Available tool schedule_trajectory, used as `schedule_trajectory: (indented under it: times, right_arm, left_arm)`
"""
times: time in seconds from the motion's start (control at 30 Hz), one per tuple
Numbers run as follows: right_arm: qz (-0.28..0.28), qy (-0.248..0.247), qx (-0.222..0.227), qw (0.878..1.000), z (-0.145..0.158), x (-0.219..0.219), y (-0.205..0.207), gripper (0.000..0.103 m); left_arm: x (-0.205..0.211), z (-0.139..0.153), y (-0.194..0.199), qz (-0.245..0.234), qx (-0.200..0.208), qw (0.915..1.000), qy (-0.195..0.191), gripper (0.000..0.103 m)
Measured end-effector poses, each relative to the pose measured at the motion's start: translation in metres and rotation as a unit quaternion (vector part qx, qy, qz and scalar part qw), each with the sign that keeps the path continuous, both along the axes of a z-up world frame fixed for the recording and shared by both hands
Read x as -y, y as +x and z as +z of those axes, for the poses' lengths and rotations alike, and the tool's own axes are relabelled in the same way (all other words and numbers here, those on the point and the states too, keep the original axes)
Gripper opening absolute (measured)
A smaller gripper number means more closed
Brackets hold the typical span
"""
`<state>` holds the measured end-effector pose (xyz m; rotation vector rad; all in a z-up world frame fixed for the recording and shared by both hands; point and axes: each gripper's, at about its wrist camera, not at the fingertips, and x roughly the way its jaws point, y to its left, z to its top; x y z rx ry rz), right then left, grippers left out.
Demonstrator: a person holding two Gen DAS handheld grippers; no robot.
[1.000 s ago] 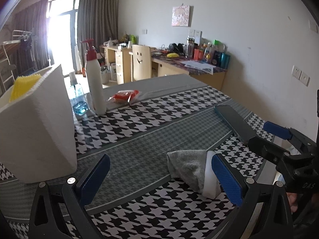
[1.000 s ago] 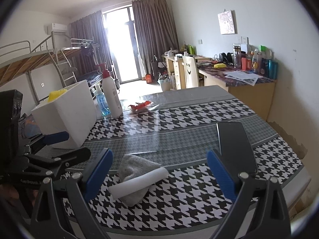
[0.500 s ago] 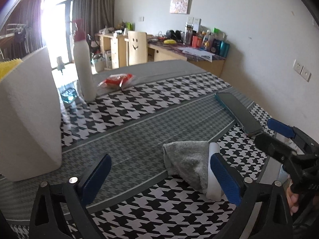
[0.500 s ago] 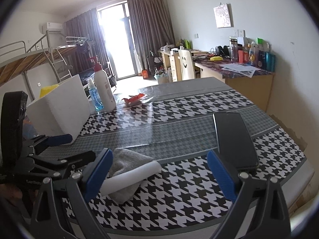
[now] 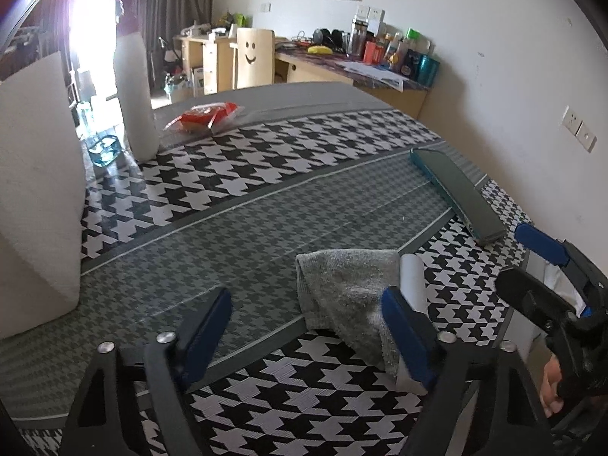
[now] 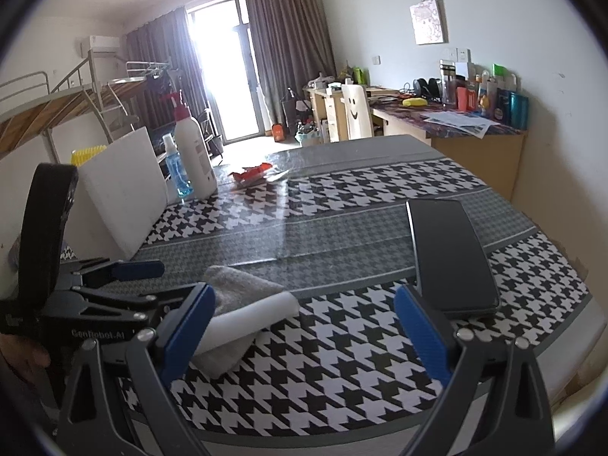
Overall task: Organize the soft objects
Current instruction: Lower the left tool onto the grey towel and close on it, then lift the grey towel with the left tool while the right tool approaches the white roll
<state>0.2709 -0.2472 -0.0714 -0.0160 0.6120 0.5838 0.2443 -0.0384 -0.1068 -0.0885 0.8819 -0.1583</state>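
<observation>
A grey folded cloth [image 5: 342, 285] lies on the houndstooth table with a white foam roll [image 5: 412, 285] on its right edge; both show in the right wrist view, the cloth [image 6: 243, 285] and the roll [image 6: 250, 319]. My left gripper [image 5: 307, 334] is open, low over the table, its right finger beside the cloth and roll. My right gripper [image 6: 300, 326] is open and empty, its left finger close to the roll's end. A white foam box [image 5: 34, 197] with a yellow sponge [image 6: 87, 152] in it stands at the left.
A dark phone [image 6: 450, 254] lies right of the cloth, near the table's right edge. A white pump bottle [image 6: 193, 155], a small blue bottle [image 6: 176, 171] and a red packet [image 5: 203, 114] stand at the far left of the table. A desk and chair are behind.
Both grippers have moved forward and lower toward the cloth and roll. The left gripper's right finger now overlaps the cloth. Cloth, roll and phone have not moved.
</observation>
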Motion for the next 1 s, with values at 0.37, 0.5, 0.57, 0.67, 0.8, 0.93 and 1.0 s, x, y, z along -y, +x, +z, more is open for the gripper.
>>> schedule_trajectory:
  times: [0.37,0.5,0.57,0.67,0.8,0.93,1.0]
  right_arm:
    - [-0.002,-0.004,-0.005,1.000,-0.008,0.006,0.003,0.097]
    - [0.000,-0.003,-0.008,1.000,-0.009,0.005,0.004,0.097]
    - [0.000,-0.004,-0.008,1.000,-0.009,0.005,0.004,0.097]
    - [-0.002,-0.003,-0.009,1.000,-0.010,0.006,0.005,0.097]
    - [-0.004,-0.003,-0.008,1.000,-0.010,0.008,0.003,0.097]
    - [-0.006,-0.003,-0.007,1.000,-0.009,0.010,0.001,0.097]
    - [-0.006,-0.002,-0.006,1.000,-0.008,0.011,-0.001,0.097]
  left_arm:
    - [0.008,-0.011,0.013,-0.016,-0.031,0.9992,-0.017,0.056]
    - [0.016,-0.012,0.015,-0.033,-0.032,0.9988,-0.018,0.038]
    - [0.019,-0.012,0.015,-0.040,-0.033,0.9985,-0.020,0.025]
    - [0.023,-0.011,0.014,-0.043,-0.031,0.9983,-0.024,0.014]
    - [0.027,-0.005,0.008,-0.046,-0.016,0.9987,-0.016,0.013]
    - [0.026,0.009,-0.002,-0.047,0.005,0.9987,-0.019,0.013]
    - [0.027,0.016,-0.007,-0.048,0.014,0.9985,-0.020,0.013]
